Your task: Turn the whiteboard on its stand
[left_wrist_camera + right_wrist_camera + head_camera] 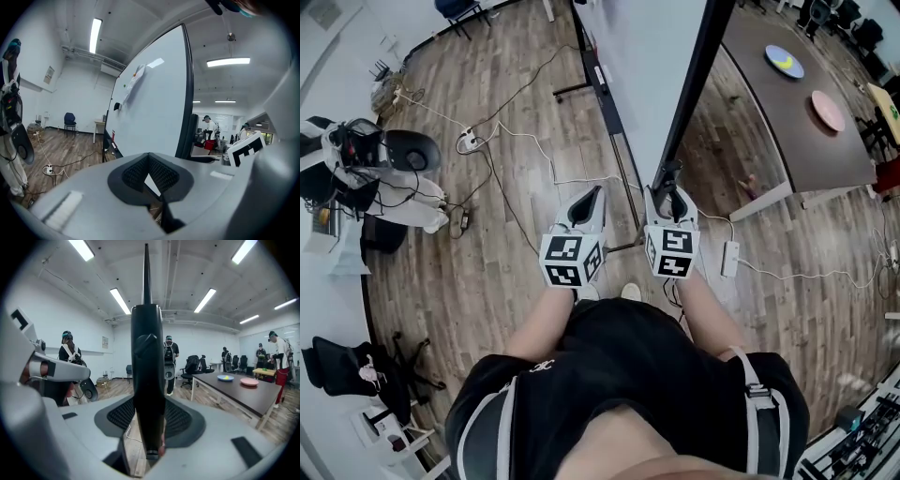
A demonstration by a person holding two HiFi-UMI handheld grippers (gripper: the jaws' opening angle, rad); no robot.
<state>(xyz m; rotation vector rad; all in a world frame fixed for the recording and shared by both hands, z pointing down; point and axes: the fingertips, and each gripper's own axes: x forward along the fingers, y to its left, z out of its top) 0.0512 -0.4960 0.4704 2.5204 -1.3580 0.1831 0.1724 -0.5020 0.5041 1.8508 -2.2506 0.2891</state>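
Whiteboard (647, 56) — a large white panel in a black metal frame — stands upright on the brown wood-plank floor (516, 197), directly ahead of the person. From the head view it shows nearly edge-on. Its black stand foot (572, 91) reaches out to the left across the floor, and a narrow dark tray rail (600, 80) runs along the bottom of the white face.

The right gripper (672, 194) is clamped on the black vertical frame edge (692, 89) nearest the person. In the right gripper view the dark bar fills the gap between the ribbed pads, and both press against its sides.

The left gripper (587, 208) hovers just beside the right one, on the white-face side and apart from the board. Its jaws are drawn together at the tips with nothing between them, and the left gripper view looks along the white face.

To the right of the board stands a dark brown bench (787, 131) carrying a round blue plate (785, 62) and a round pink plate (828, 111). A white power strip (729, 258) lies on the floor just right of the right gripper.
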